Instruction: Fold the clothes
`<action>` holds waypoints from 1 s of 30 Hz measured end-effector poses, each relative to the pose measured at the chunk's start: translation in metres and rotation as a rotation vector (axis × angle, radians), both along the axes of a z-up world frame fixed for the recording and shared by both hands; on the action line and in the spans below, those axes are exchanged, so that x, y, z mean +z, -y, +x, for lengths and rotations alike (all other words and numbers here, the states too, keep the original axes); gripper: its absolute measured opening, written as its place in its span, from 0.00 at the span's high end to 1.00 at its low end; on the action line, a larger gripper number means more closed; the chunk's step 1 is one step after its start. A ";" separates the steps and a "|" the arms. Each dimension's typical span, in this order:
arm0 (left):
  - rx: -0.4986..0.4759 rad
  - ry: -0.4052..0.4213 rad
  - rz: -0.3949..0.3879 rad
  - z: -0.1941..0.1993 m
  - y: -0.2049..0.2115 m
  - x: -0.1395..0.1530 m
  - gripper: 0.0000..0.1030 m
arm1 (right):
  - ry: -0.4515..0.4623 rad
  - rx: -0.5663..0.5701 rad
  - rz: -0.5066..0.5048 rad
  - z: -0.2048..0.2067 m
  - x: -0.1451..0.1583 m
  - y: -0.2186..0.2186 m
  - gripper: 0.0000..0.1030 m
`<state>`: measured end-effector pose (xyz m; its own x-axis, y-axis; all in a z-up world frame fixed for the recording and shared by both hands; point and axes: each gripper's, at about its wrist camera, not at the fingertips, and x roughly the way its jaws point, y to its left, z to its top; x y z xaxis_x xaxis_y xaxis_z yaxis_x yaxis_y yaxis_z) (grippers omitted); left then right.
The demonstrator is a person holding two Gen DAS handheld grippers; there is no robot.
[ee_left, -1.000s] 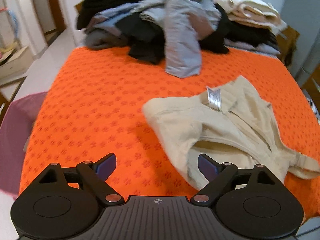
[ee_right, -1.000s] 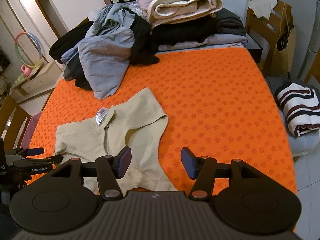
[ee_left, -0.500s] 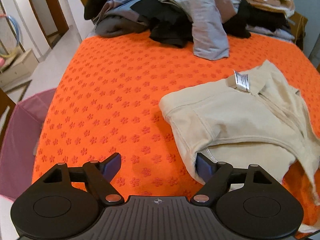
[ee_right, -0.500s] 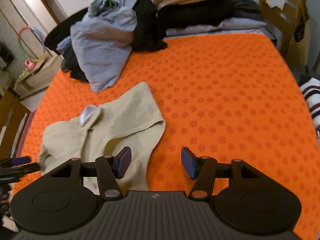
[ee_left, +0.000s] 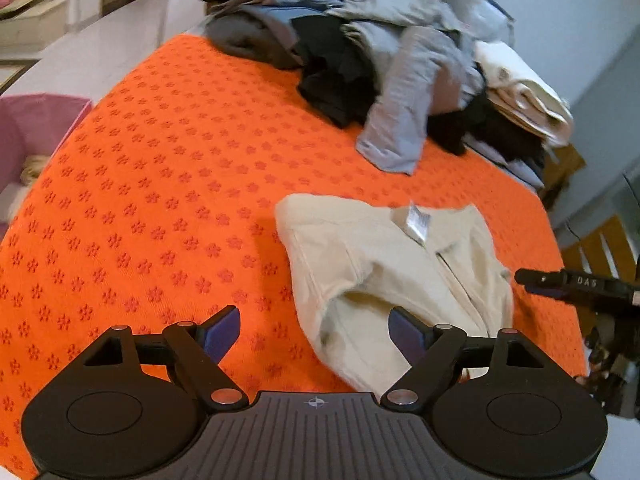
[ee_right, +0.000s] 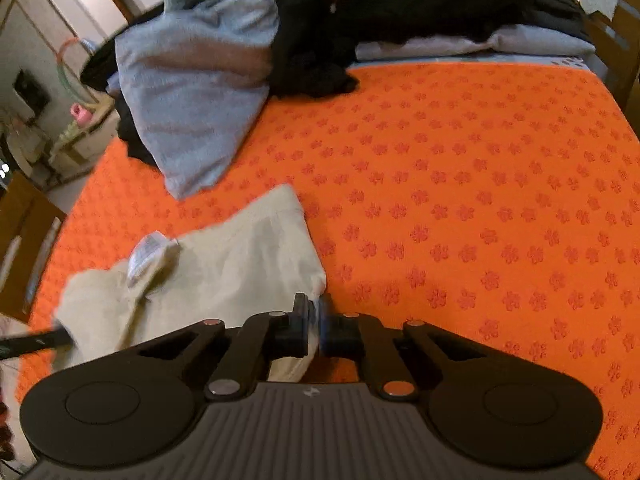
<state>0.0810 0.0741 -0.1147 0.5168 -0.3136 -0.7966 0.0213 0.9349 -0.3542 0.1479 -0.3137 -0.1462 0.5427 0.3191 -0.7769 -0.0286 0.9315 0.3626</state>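
Note:
A beige garment lies crumpled on the orange bedspread, with a white label on top. My left gripper is open just over the garment's near-left edge, and cloth lies between its fingertips. In the right wrist view the same garment is at lower left. My right gripper is shut on its right-hand corner. The right gripper's tip also shows at the right of the left wrist view.
A heap of grey, black and cream clothes fills the far end of the bed. A pink basket stands on the floor off the bed's left side. Wooden furniture is at the far right.
The right gripper has dropped to the garment's right corner and shut on it. The left gripper has swung so the garment sits more centred between its open fingers.

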 end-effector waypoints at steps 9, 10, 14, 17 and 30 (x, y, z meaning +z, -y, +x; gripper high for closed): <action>0.096 -0.036 0.047 0.022 0.013 -0.014 0.89 | 0.023 0.109 -0.061 0.011 0.009 -0.004 0.88; 0.105 -0.031 0.051 0.021 0.013 -0.012 0.89 | 0.022 0.124 -0.072 0.011 0.008 -0.005 0.85; 0.075 -0.035 0.114 0.022 0.020 -0.013 0.89 | 0.050 0.158 -0.081 -0.006 0.023 0.003 0.71; 0.025 -0.024 0.171 0.024 0.027 -0.018 0.85 | 0.060 0.218 -0.094 -0.028 0.037 0.005 0.67; -0.153 0.116 0.134 -0.012 0.024 0.026 0.62 | 0.064 0.496 -0.031 -0.131 0.063 -0.044 0.42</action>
